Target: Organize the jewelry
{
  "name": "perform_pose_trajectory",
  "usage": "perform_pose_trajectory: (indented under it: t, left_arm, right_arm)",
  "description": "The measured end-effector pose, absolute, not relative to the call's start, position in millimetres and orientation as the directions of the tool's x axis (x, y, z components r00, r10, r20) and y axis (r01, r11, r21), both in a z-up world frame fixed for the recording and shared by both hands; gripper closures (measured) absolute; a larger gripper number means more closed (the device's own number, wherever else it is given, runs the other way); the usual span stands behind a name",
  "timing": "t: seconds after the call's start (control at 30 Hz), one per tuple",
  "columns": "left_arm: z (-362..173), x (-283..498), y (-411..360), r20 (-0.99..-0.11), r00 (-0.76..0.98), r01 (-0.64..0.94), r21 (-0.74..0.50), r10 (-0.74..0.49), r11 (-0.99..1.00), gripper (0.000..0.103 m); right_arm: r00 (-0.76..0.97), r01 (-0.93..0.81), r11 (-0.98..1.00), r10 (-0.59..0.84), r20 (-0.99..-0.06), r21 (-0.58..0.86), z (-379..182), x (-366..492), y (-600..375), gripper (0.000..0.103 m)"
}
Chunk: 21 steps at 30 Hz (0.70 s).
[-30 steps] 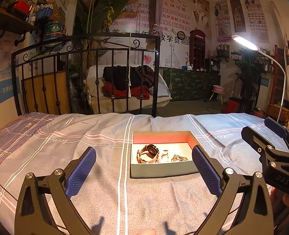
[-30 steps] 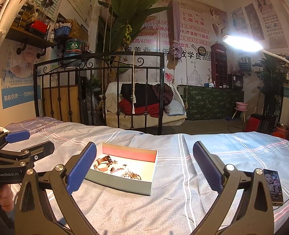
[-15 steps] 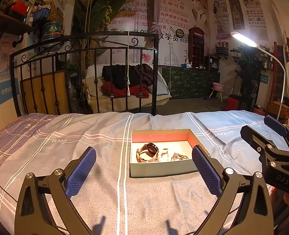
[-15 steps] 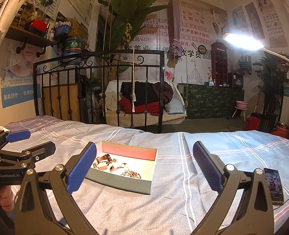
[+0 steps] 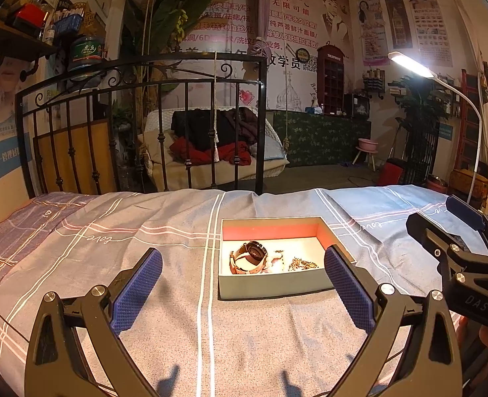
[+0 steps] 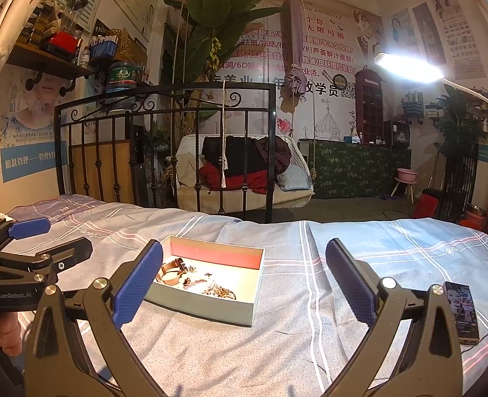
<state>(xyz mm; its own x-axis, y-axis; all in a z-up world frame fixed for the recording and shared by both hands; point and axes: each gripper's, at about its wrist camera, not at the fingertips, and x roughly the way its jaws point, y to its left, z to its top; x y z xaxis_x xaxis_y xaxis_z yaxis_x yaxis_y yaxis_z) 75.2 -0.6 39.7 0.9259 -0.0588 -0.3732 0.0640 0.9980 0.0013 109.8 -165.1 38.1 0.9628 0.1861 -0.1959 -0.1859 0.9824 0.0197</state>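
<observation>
Both tongs (image 5: pixel 243 278) (image 6: pixel 244 276): you hold them wide apart, empty.
Box (image 5: pixel 273 289): watch (image 5: pixel 249 256), small pieces, apparently all in.
Left: nothing visible outside.

Matt cardboard box (image 5: pixel 273 286) (red-lined); woven cloth bedsheet (image 5: pixel 111 264).

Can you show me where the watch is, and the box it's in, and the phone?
watch (image 5: pixel 255 251): left wrist view, on its dark face.
box (image 5: pixel 273 286): left wrist view, on its grey front wall.
phone (image 6: pixel 462 311): right wrist view, on its lit screen.
</observation>
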Motion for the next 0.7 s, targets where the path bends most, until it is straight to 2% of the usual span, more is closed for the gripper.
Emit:
perform_pose_trajectory:
  t: [0.63,0.7]
  left_arm:
    - [40.8,74.8,2.9,-0.369,0.927,0.067,0.000,-0.062,0.998,0.007]
    - [40.1,77.3,2.6,-0.389,0.918,0.075,-0.003,-0.070,0.997,0.007]
  right_arm:
    - [0.961,-0.188,0.982,0.188,-0.203,0.018,34.4,107.9,-166.1,0.006]
    - [0.960,-0.188,0.982,0.188,-0.206,0.018,32.8,107.9,-166.2,0.006]
